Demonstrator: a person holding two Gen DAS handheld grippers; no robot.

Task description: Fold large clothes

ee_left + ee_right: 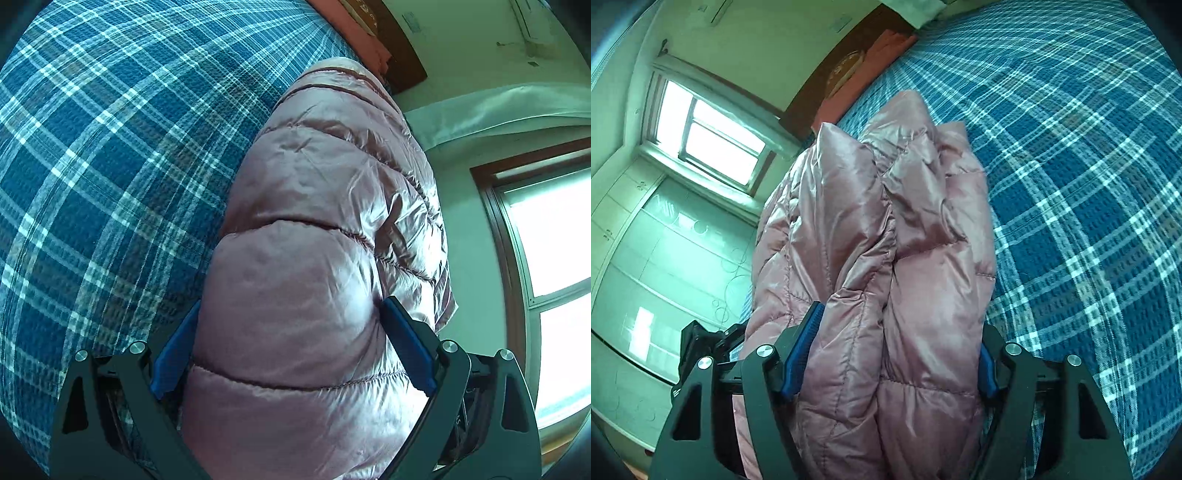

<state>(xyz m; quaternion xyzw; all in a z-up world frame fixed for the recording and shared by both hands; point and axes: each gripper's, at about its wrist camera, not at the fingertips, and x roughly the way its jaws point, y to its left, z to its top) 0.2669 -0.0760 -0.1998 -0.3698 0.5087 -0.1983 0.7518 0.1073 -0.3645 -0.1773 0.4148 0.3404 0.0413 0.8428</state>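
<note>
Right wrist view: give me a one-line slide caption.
Right gripper with jaws around a bunched pink puffer jacket over the blue plaid bed cover.

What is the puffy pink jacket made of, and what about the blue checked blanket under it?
The pink puffer jacket looks like thin, shiny nylon or polyester: it glints in the window light, and stitched lines split it into soft, padded pillows, so it is probably filled with down or fluff. The blue plaid bedcover looks like matte woven cotton, with a bumpy, waffle-like texture and no shine.
</note>
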